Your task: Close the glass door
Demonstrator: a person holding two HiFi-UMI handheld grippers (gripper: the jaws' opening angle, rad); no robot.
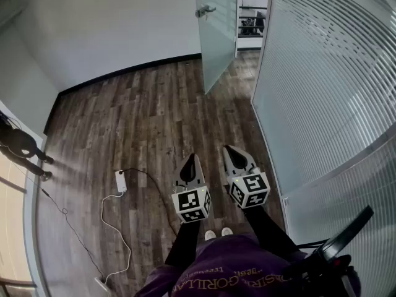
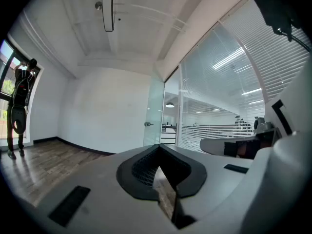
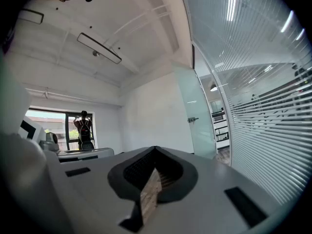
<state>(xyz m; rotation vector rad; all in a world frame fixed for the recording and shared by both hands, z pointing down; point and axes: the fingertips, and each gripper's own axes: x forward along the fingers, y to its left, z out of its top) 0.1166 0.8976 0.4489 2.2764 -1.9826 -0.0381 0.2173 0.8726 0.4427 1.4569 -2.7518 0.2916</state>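
Standing on the wooden floor [image 1: 136, 116], the person is holding 2 grippers out in front, side by side and nearly level. The left gripper [image 1: 192, 158] is keeping its jaws pressed together to a point, with nothing between them. The right gripper [image 1: 231, 148] is showing the same: its jaws are meeting at the tip, clenched and empty, with only a sliver of floor showing behind them. Each gripper is carrying its marker cube close to the person's wrists.

The glass door [image 1: 216, 36] is standing open well ahead of both grippers, at the far end of the room. It is swinging inward from the doorway and touching neither gripper. Its metal handle [image 1: 206, 9] is sticking out on the side facing the white wall [image 1: 124, 23]. A striped glass partition [image 1: 328, 91] is running along the person's right, from the doorway back past the right gripper.

On the floor to the left of the left gripper, a white charger [image 1: 120, 180] is lying with its white cable [image 1: 114, 228] trailing toward the person. At the far left, another person [image 1: 21, 144] in dark clothes is standing by a window.
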